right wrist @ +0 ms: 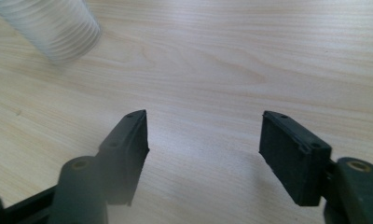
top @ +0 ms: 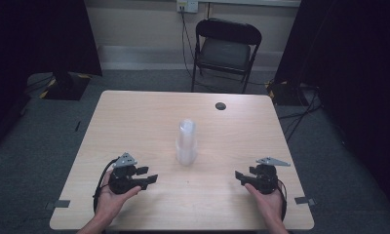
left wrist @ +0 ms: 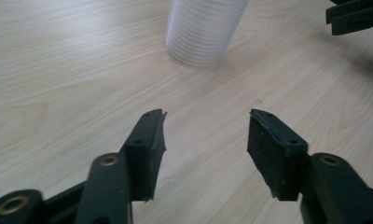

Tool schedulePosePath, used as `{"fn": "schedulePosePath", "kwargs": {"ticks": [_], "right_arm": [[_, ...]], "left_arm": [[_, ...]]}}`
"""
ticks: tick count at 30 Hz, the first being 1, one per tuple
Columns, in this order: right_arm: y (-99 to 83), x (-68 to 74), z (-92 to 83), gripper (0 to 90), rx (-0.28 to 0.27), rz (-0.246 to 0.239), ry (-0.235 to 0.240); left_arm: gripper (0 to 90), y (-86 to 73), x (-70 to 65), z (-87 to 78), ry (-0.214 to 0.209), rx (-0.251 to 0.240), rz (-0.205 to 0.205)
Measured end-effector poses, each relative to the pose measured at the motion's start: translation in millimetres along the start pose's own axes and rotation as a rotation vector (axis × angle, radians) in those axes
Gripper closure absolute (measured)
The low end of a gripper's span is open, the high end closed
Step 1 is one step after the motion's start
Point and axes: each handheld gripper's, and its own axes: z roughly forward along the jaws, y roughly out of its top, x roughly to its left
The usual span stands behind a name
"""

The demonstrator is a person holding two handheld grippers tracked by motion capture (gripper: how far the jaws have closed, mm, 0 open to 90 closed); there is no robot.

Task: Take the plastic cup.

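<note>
High view: a stack of clear plastic cups (top: 186,143) stands upright near the middle of a wooden bench (top: 134,122). The left gripper (top: 148,175) and right gripper (top: 241,177) rest near the front edge, well apart from the stack, one on each side, jaws spread and empty. A good approach likely steadies the lower stack with one gripper while the other lifts the top cup gently, since thin plastic may crush.

Cup stack (top: 186,142) stands mid counter (top: 134,122), btwn left gripper (top: 145,176) & right gripper (top: 243,177); chair (top: 225,48) behind counter.
</note>
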Motion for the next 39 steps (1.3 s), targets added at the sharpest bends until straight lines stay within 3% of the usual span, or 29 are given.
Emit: {"fn": "schedulePosePath", "kwargs": {"ticks": [10,14,16,18,26,27,29,34,39], "right_arm": [[-1.6,2.3,-4.3,39.0,-0.017,-0.003,-0.004],[-1.4,4.1,-4.0,39.4,-0.010,-0.012,-0.002],[-1.6,6.2,-2.2,41.3,0.007,-0.036,0.003],[-1.0,7.7,-1.8,41.3,0.005,-0.047,0.016],[2.1,14.7,-7.7,40.2,-0.044,-0.080,0.040],[2.4,15.5,-8.6,39.9,-0.051,-0.087,0.043],[2.7,17.0,-10.1,39.0,-0.058,-0.090,0.043],[1.4,21.1,-14.9,35.6,-0.082,-0.090,0.052],[2.3,22.1,-16.0,32.0,-0.096,-0.094,0.055]], "left_arm": [[31.7,8.1,-4.4,2.2,0.000,-0.014,0.010],[27.3,18.9,-8.5,4.0,-0.039,-0.039,0.010],[26.8,27.9,-13.1,6.8,-0.067,-0.038,0.030],[24.4,33.0,-16.7,6.2,-0.064,-0.043,0.049],[23.6,44.3,-22.4,-1.4,-0.065,-0.098,0.089],[23.9,49.9,-22.2,-4.1,-0.056,-0.133,0.093],[25.4,56.3,-20.8,-6.1,-0.045,-0.156,0.085],[29.5,69.2,-19.2,-4.8,-0.033,-0.161,0.085],[26.7,83.5,-18.4,3.7,-0.042,-0.184,0.086]]}}
